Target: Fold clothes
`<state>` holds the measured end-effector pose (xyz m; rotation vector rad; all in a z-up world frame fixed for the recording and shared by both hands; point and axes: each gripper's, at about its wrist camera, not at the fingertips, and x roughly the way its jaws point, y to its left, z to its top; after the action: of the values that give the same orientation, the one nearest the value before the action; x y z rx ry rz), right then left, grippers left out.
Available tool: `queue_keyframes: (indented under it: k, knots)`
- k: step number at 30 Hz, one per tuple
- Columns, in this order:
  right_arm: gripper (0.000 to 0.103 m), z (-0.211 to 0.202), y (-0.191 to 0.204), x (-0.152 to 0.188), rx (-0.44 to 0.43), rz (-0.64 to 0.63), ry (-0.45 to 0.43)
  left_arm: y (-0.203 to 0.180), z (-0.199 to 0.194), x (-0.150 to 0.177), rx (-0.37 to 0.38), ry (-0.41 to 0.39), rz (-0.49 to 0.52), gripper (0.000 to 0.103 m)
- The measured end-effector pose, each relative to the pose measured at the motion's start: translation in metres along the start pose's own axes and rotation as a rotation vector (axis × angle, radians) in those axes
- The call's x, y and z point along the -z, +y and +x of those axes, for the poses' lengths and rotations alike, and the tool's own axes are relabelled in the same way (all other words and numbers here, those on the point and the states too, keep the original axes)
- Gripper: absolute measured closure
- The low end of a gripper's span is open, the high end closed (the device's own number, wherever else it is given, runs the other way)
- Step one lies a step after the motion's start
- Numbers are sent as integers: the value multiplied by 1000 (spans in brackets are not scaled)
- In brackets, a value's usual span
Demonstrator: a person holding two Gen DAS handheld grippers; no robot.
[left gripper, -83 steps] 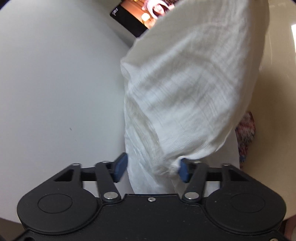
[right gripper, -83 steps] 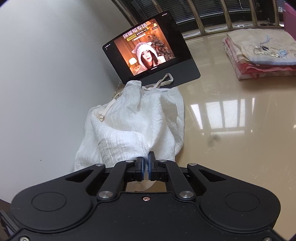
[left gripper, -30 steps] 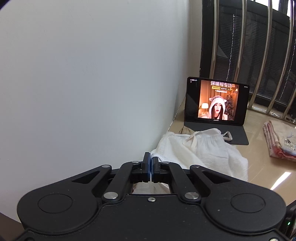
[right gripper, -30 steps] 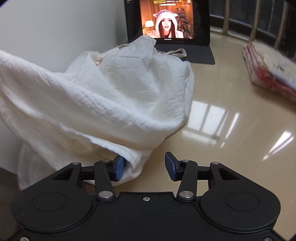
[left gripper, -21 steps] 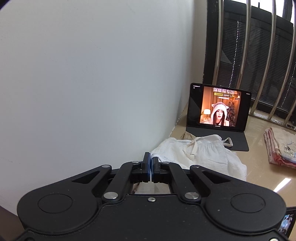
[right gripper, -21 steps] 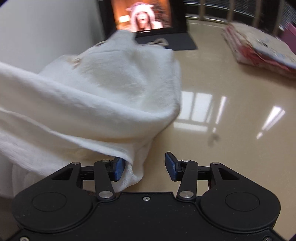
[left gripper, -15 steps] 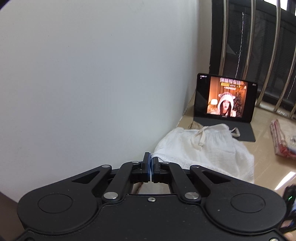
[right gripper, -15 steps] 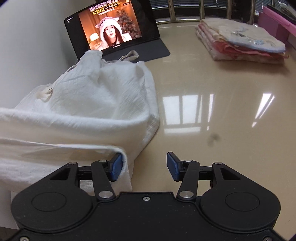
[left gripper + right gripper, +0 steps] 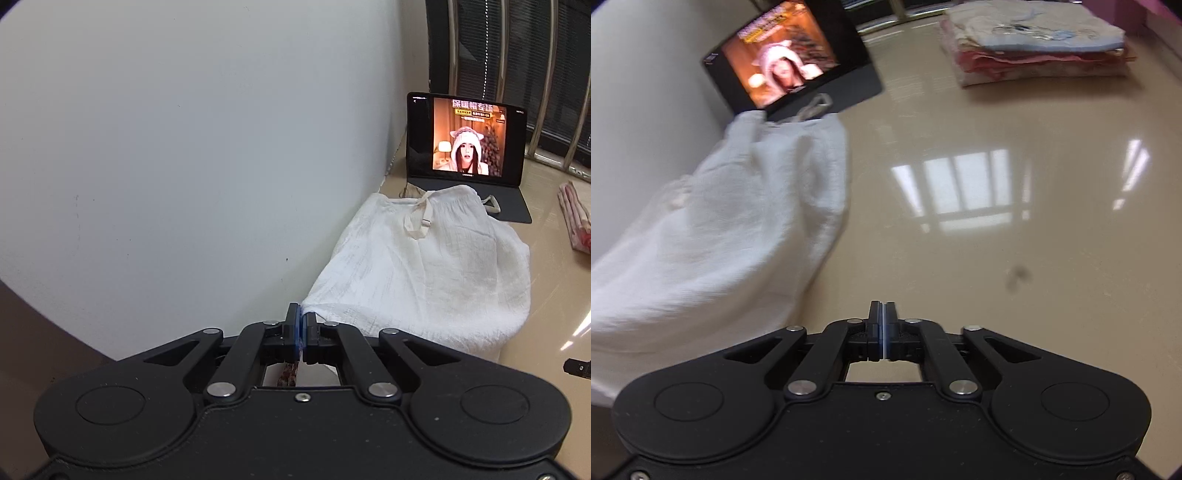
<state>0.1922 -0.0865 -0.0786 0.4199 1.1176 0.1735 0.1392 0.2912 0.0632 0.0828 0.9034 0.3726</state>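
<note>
White crinkled cotton, a garment (image 9: 424,266) with a drawstring, lies on the glossy beige tabletop (image 9: 554,295) against the grey wall (image 9: 184,147), its far end just before a propped tablet (image 9: 465,138). In the left wrist view, the left gripper (image 9: 300,323) is clamped on the garment's near corner, cloth pinched between the blue pads. In the right wrist view, somewhat blurred, the right gripper (image 9: 882,325) has its jaws pressed together on nothing, over bare tabletop to the right of the garment; a stack of folded clothes (image 9: 1034,40) sits well beyond.
</note>
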Motion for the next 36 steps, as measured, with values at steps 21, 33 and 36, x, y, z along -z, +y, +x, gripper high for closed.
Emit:
queue_keyframes:
  k: [21, 33, 36]
  knots:
    - [102, 53, 83, 27, 108, -244, -50, 19, -15, -30, 21, -87, -51, 102]
    - [66, 12, -18, 25, 229, 129, 18, 12, 13, 10, 33, 56, -51, 102]
    - [51, 3, -1, 38, 290, -7, -8, 11, 15, 12, 39, 73, -38, 102]
